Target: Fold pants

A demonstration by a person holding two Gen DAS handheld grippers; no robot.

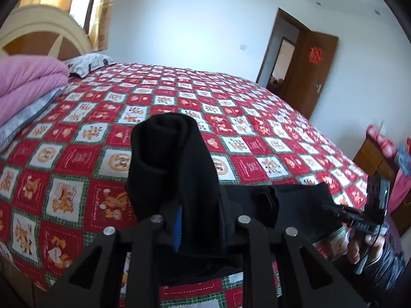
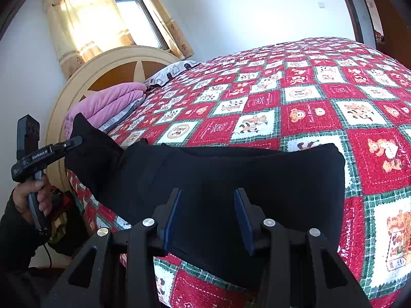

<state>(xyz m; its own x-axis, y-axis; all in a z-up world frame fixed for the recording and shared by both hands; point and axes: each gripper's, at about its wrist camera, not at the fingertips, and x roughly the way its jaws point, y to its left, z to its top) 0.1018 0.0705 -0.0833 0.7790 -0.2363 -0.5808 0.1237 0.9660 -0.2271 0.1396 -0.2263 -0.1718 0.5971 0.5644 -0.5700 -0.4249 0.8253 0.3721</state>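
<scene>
Pants point(image 2: 231, 179), one black pair, lie folded near the front edge of the bed point(image 2: 321, 97), on its red, white and green checked bedspread. One end of the dark cloth is raised off the bedspread and bunched up between the jaws of the left gripper point(image 1: 197, 220), which clamp narrowly on it; in the left wrist view the lifted cloth rises directly ahead of the blue pads. The right gripper point(image 2: 206, 220) hovers just over the flat part of the pants with its jaws standing partly apart, and I cannot tell whether its fingertips touch the cloth; nothing sits between them. Each of the two grippers is carried by one hand: the left hand point(image 2: 33, 197) shows at the bed's side, the right hand point(image 1: 364, 246) at the edge of the left wrist view. By the one headboard point(image 2: 108, 66) rest one folded pink blanket point(image 2: 108, 105) and one patterned pillow point(image 2: 172, 73).
</scene>
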